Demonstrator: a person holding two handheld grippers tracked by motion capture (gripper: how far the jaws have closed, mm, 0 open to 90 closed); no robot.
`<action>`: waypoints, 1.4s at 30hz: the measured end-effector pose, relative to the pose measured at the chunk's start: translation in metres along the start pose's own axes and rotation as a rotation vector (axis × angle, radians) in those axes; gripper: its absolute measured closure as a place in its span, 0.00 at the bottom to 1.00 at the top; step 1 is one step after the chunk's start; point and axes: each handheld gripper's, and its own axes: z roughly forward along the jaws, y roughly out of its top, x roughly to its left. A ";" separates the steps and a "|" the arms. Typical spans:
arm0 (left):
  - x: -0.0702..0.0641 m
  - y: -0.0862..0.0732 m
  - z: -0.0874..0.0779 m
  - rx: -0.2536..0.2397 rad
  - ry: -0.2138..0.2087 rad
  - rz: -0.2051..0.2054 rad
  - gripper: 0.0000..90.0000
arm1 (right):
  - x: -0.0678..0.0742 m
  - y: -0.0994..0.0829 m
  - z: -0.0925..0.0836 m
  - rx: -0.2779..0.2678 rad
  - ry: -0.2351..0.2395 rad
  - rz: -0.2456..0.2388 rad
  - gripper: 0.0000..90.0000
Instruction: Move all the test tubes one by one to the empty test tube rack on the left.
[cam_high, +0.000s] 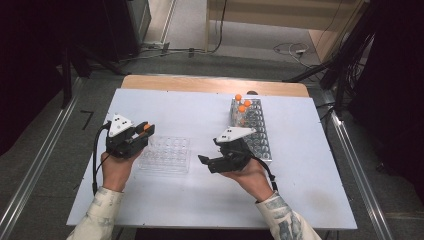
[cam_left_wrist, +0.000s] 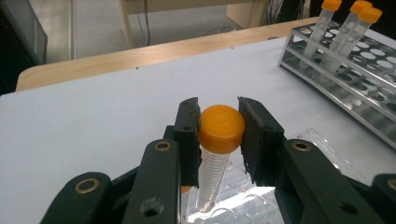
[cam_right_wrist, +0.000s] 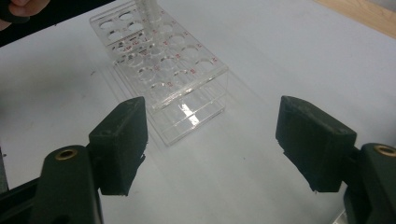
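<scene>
I've got one table (cam_high: 165, 200), white top w/ a wood strip along the far edge. On it, 2 racks: one metal rack (cam_high: 260, 135) at right-centre, one clear rack (cam_high: 167, 155) left of centre, well apart from each other. Metal rack carries 3 orange-capped tubes (cam_high: 242, 108) at its far end, bunched together, standing a bit tilted; same 3 show top right in the left gripper view (cam_left_wrist: 345, 23). 2 grippers, one per hand. My left gripper (cam_high: 141, 134) sits just left of the clear rack, clamped on 1 tube (cam_left_wrist: 215, 158): pads pinch the orange cap (cam_left_wrist: 221, 128) from both sides, the graduated body hangs down to the clear rack's top; can't tell if the tip is in a well. In the right gripper view that tube's lower part (cam_right_wrist: 148, 10) stands at the rack's far end. So 4 tubes total: 3 in metal, 1 in my grip at the clear rack. My right gripper (cam_high: 209, 161) is betw the 2 racks, pointing at the clear one (cam_right_wrist: 163, 65), jaws spread wide, nothing betw them, table underneath.
</scene>
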 end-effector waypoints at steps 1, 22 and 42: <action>0.000 0.000 0.000 0.002 -0.001 0.000 0.77 | 0.000 0.000 0.000 0.000 0.000 -0.001 0.26; -0.007 0.005 -0.003 -0.005 -0.077 -0.090 0.27 | -0.014 -0.002 -0.007 -0.037 -0.057 0.047 0.26; -0.014 0.007 -0.007 -0.031 -0.096 -0.079 0.21 | -0.034 -0.003 -0.026 -0.094 -0.132 0.094 0.26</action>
